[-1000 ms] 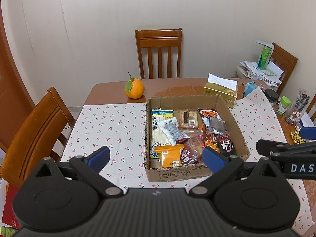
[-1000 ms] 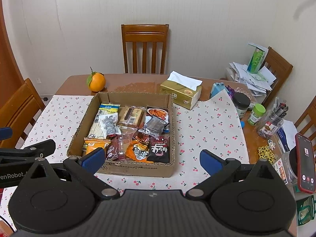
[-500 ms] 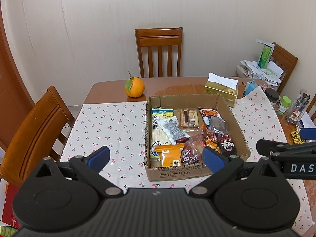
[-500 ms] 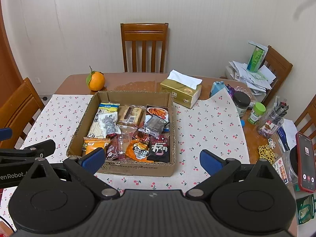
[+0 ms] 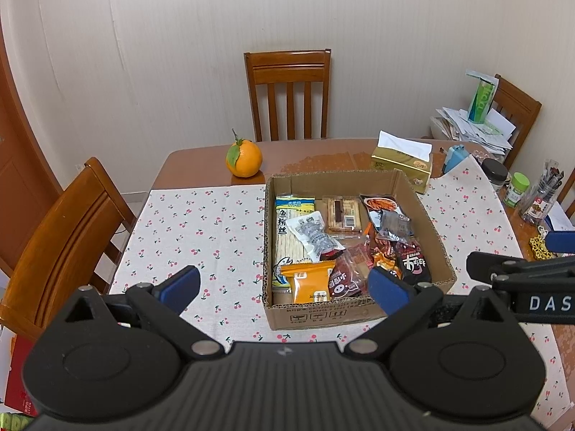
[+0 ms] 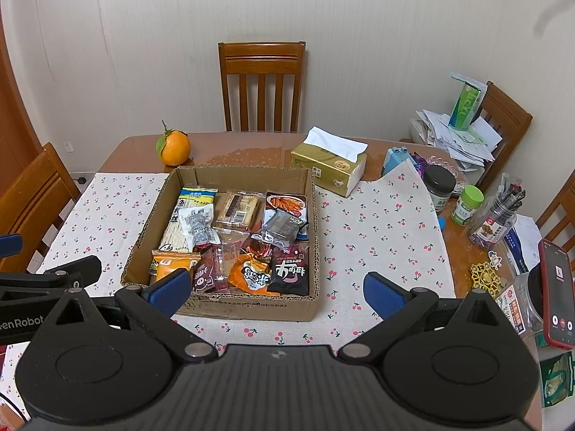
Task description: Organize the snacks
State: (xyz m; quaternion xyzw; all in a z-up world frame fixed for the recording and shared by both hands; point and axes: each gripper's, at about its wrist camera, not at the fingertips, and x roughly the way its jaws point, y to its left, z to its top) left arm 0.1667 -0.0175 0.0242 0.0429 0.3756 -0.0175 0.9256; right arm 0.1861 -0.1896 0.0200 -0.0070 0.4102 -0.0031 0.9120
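An open cardboard box [image 5: 424,212] [image 6: 312,194] sits on the cherry-print cloth, filled with several snack packets: a long yellow packet [image 5: 289,237], an orange packet [image 5: 311,283] [image 6: 169,262], a black packet [image 5: 413,264] [image 6: 291,271], and a biscuit pack [image 6: 239,206]. My left gripper [image 5: 284,287] hangs open above the box's near left corner, holding nothing. My right gripper [image 6: 275,289] is open and empty over the box's near wall. Each gripper shows at the edge of the other's view.
An orange [image 5: 244,158] and a gold tissue box [image 6: 329,168] stand behind the box. Jars, a pen cup [image 6: 497,217] and a red phone [image 6: 557,294] crowd the right edge. Wooden chairs stand at the far side [image 6: 262,86], the left [image 5: 61,248] and the far right.
Both views have crept slightly nearer and lower toward the box. Both grippers stay open, and the snacks have not moved.
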